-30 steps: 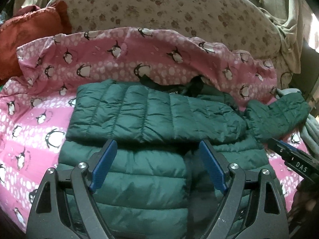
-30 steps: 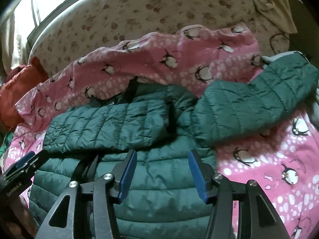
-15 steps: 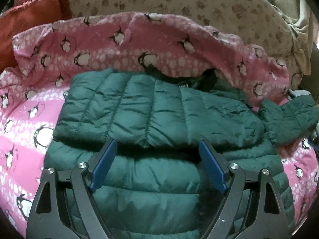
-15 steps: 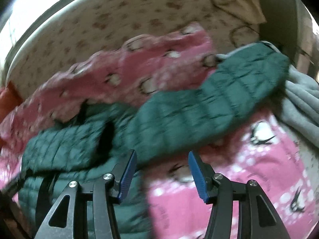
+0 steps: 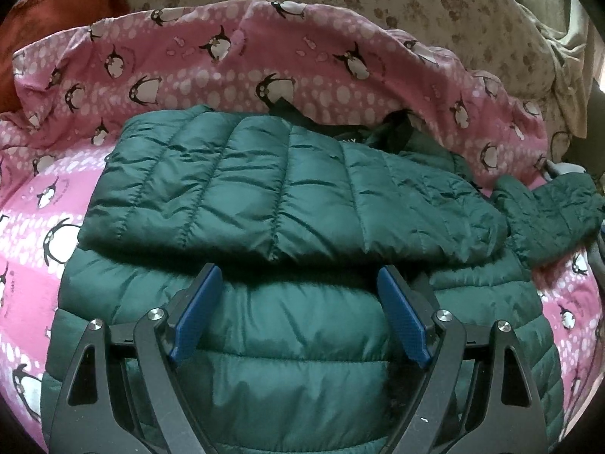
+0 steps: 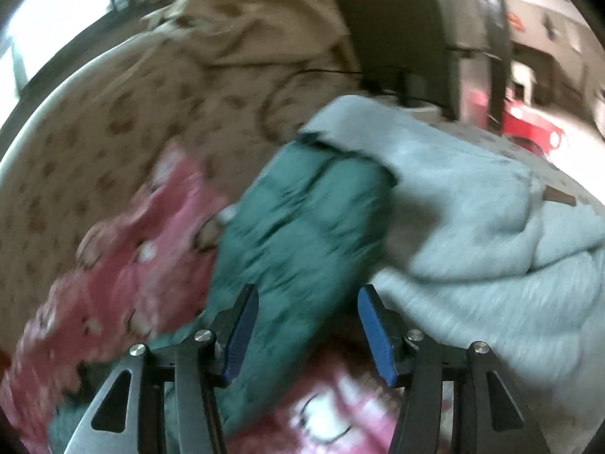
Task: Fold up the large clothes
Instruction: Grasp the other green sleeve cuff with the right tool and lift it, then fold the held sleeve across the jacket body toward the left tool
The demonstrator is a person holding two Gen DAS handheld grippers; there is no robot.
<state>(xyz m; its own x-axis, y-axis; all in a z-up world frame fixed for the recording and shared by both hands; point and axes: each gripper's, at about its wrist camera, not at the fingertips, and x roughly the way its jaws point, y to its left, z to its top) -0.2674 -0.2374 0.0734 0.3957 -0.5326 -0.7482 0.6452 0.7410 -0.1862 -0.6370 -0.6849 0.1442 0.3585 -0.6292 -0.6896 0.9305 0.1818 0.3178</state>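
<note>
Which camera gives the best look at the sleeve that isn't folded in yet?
Right wrist: the sleeve fills the centre, ahead of the open right gripper, though blurred. Left wrist shows only its end at the right edge.

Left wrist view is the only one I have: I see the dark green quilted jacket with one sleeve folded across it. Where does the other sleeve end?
Observer: The other sleeve reaches a light grey fleece garment, whose edge overlaps the cuff.
Operator: Is the right gripper holding that sleeve?
Observer: No. The right gripper is open, its jaws apart above the sleeve, nothing pinched.
Operator: What lies under the sleeve there?
Observer: The pink penguin-print blanket, though that picture is blurred.
</note>
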